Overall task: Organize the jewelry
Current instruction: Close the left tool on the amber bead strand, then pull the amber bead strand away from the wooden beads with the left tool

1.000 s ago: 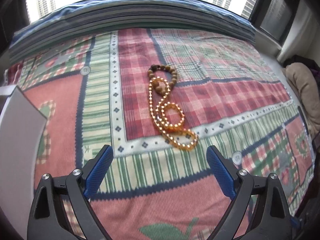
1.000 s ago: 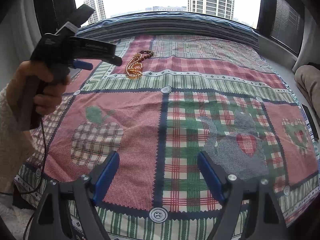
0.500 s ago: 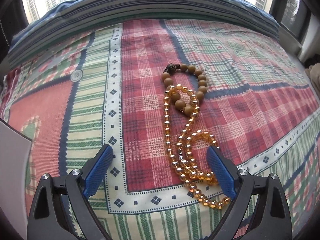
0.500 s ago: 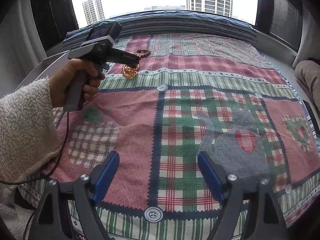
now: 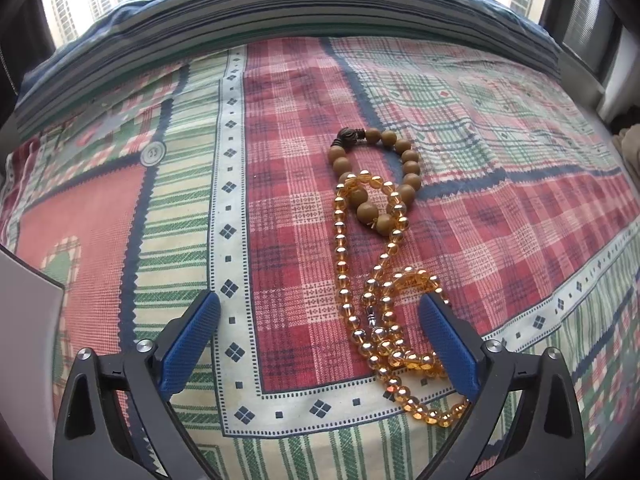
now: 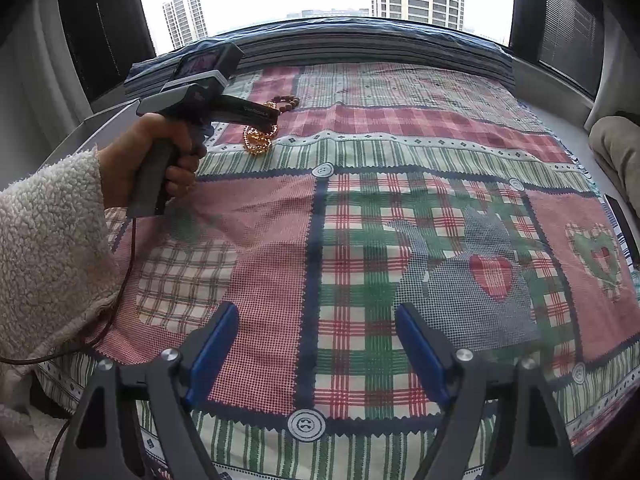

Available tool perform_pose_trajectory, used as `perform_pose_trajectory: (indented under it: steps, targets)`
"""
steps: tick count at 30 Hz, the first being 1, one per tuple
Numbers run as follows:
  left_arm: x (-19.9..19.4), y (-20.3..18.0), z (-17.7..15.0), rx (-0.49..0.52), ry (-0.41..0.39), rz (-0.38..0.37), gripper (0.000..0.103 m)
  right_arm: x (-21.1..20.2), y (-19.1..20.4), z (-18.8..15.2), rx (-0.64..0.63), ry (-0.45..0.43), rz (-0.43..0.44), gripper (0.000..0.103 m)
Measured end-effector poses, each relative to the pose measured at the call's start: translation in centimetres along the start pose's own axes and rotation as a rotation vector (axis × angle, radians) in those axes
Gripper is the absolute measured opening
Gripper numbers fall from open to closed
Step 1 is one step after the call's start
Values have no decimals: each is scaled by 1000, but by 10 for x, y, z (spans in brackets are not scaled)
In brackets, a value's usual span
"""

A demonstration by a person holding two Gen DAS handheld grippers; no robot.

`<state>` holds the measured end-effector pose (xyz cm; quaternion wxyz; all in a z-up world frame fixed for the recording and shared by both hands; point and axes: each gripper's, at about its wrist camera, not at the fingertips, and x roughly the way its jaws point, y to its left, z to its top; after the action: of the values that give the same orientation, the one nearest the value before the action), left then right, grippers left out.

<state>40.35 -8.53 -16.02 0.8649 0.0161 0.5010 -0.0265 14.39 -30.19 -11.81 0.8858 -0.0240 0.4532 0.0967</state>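
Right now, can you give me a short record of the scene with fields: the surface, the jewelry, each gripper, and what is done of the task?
surface: patchwork quilt on a bed
jewelry: amber bead necklace lying in loops; brown wooden bead bracelet beyond it, the necklace's far loop overlapping it
left gripper: open, low over the quilt, the near coils of the necklace between its fingers, right finger over some beads
right gripper: open, holds nothing, far from the jewelry
other: grey box edge at left
task state: nothing gripped yet
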Motion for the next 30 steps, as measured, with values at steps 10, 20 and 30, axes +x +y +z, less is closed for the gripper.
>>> perform_pose_trajectory:
  steps: [10, 20, 30]
  targets:
    - [-16, -19, -3, 77, -10, -37, 12, 0, 0, -1, 1, 7, -3, 82]
    - [-77, 3, -32, 29, -40, -151, 4, -4, -3, -2, 16, 4, -19, 82]
    - [-138, 46, -78, -54, -19, -211, 4, -12, -1, -3, 25, -3, -13, 82]
